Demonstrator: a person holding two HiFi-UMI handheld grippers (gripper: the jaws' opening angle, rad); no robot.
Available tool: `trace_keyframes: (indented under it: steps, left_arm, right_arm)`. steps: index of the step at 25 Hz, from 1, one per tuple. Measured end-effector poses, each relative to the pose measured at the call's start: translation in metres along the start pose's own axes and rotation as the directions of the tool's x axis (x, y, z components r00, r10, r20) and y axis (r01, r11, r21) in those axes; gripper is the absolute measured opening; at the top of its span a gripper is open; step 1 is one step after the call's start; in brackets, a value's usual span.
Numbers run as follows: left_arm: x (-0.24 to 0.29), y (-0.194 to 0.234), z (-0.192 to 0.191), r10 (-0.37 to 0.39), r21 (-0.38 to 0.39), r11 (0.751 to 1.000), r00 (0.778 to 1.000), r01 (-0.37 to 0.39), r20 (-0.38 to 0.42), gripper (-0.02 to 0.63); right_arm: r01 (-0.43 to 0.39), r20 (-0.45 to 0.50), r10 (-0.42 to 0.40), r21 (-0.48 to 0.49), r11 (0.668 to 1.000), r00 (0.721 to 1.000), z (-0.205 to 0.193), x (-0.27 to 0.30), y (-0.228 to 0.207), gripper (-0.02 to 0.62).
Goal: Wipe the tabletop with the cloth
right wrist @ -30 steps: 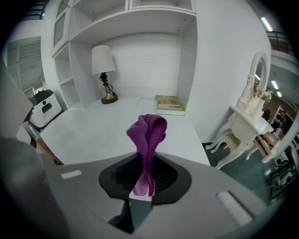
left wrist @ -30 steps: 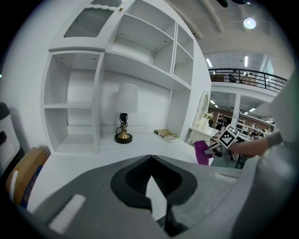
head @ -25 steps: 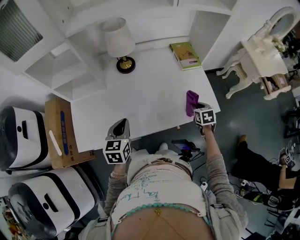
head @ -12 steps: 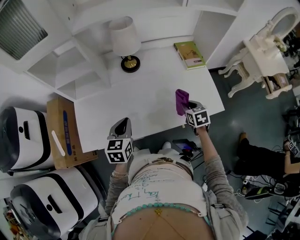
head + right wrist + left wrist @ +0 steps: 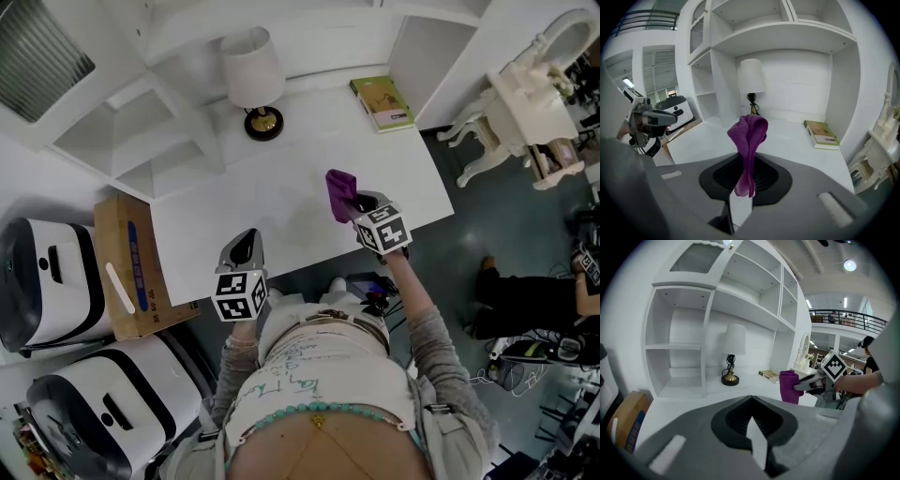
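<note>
Cloth (image 5: 750,131), purple with a nubbly terry texture, is bunched into a narrow folded column. Its long axis stands upright, rounded folds at the top and the lower end toward the smooth white tabletop (image 5: 281,187). It is over the tabletop's front right part, pinched between the jaws of the right gripper (image 5: 356,202); whether it touches the surface is unclear. The left gripper (image 5: 244,246) hovers near the front edge, jaws pressed together on nothing. 1 white-shaded lamp (image 5: 253,75) and 1 green book (image 5: 382,103) sit at the back.
</note>
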State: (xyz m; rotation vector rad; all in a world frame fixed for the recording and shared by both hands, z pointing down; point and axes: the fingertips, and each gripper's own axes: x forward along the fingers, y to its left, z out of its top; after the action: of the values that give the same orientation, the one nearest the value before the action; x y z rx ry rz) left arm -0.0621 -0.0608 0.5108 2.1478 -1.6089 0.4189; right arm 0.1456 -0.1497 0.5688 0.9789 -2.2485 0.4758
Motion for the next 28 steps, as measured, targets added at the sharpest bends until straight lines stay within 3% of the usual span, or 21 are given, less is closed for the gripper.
trace_keyframes:
  steps: [14,28]
  left_arm:
    - [0.012,0.001,0.039,-0.003,0.026,1.0,0.997,0.001,0.075,0.0]
    - [0.0,-0.028,0.101,-0.056,0.069,0.997,0.975,0.041,0.217,0.0]
  right_arm:
    - [-0.11,0.158,0.128,-0.117,0.987,0.979,0.083,-0.016,0.07,0.078]
    - [-0.117,0.327,0.154,-0.131,0.984,0.932,0.135,-0.057,0.097,0.078]
